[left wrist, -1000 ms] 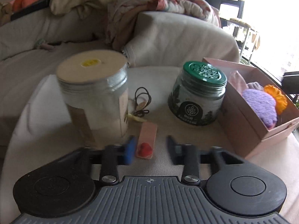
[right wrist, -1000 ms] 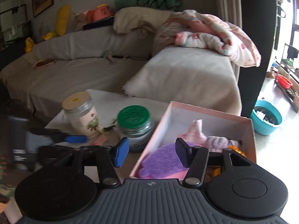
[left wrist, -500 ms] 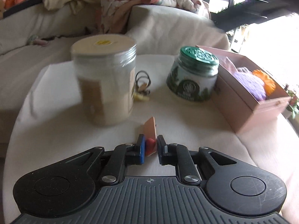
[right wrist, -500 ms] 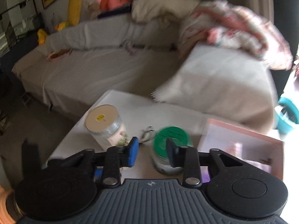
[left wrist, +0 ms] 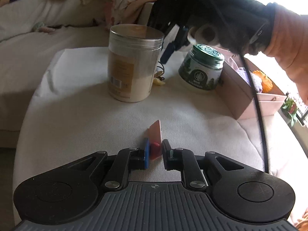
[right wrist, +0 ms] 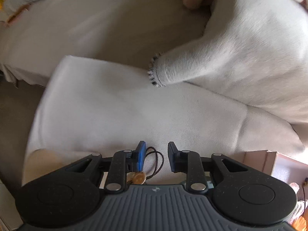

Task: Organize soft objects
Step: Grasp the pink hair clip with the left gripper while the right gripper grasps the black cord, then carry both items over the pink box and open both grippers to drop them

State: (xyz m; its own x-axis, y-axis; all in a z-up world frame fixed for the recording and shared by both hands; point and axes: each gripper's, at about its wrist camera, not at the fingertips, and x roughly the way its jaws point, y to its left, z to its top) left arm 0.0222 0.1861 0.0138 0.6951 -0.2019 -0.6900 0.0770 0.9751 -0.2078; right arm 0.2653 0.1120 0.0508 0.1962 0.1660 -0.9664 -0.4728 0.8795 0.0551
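— What has changed since a second ago?

— The flat pink card with a small red piece on it point(left wrist: 155, 136) lay flat on the white cloth-covered bench point(left wrist: 80, 119) between wide-open jaws; now the left tongs point(left wrist: 155, 152) have it clamped by its near end, and it stands on edge. The tall clear plastic jar of pale powder point(left wrist: 132, 63) and the green-lidded glass jar point(left wrist: 202, 67) now sit farther off in the left view.

— Which way does the card point?

— Its long axis runs away from the tongs, toward the two jars, tilted slightly right, with the far tip up off the cloth.

— And the right tongs point(right wrist: 156, 155)?

— They have swung over to point steeply down at the bench, and their jaws have just been closing. A gap remains; the pads press on nothing. A black elastic hair tie with a gold charm point(right wrist: 152, 163) lies on the cloth beneath, just beside the blue left pad. The picture is blurred.

— The pink cardboard box point(left wrist: 248, 98)?

— At the bench's right edge, beside the green-lidded jar, with purple and orange soft things inside.
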